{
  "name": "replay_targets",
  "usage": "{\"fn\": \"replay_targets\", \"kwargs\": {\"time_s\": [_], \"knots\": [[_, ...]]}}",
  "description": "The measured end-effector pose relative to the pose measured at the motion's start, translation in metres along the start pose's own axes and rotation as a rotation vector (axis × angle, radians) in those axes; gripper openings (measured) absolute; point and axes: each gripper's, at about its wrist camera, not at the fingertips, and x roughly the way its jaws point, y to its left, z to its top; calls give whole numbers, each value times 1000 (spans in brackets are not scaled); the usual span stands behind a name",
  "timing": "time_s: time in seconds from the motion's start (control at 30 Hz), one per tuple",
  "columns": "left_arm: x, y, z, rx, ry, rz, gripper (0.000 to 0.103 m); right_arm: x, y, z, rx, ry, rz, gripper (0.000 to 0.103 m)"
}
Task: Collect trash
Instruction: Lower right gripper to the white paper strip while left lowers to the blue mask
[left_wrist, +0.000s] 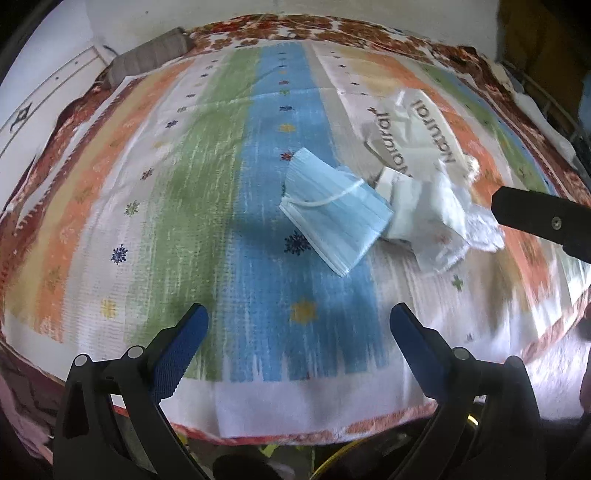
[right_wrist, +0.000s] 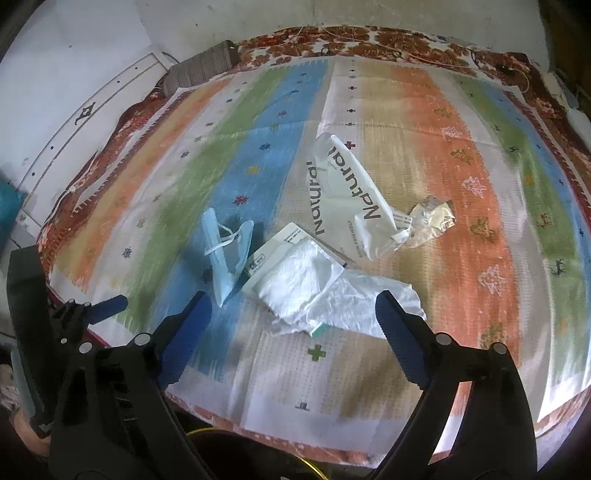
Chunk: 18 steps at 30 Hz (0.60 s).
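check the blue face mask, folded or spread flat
Folded: the blue face mask lies doubled over on the striped cloth, ear loop on top.

Soft daylight, slight motion blur, fisheye-warped edges

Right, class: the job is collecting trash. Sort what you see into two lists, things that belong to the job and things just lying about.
Belongs to the job:
blue face mask
white paper bag printed "Natural"
small white carton
crumpled white tissue
crumpled clear wrapper
left gripper, open
right gripper, open

Just lying about:
striped bedsheet
grey pillow
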Motion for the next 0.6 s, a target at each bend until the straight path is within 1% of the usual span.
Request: {"fn": "replay_targets", "kwargs": {"time_s": [0.03, 0.07, 0.13, 0.23, 0.33, 0.4, 0.5, 0.57, 0.6], "knots": [[2, -2, 0, 9, -1, 11, 96, 3, -1, 2, 2, 3, -2, 80], [5, -6, 1, 45, 0, 24, 96, 7, -1, 4, 4, 3, -2, 77], [5, -12, 2, 79, -12, 27, 96, 12, -2, 6, 5, 4, -6, 77], [5, -9, 7, 49, -31, -2, 96, 22, -3, 9, 7, 20, -11, 72], [13, -6, 12, 23, -42, -5, 96, 32, -5, 13, 23, 34, 2, 69], [20, -9, 13, 37, -45, -3, 96, 39, -6, 14, 34, 43, 8, 65], [26, -17, 12, 91, -58, 11, 96, 48, -6, 16, 40, 57, 14, 60], [31, -17, 12, 94, -61, 5, 96, 54, -6, 17, 45, 67, 21, 53], [35, -16, 13, 86, -63, -1, 96, 55, -5, 18, 46, 70, 20, 52]]}}
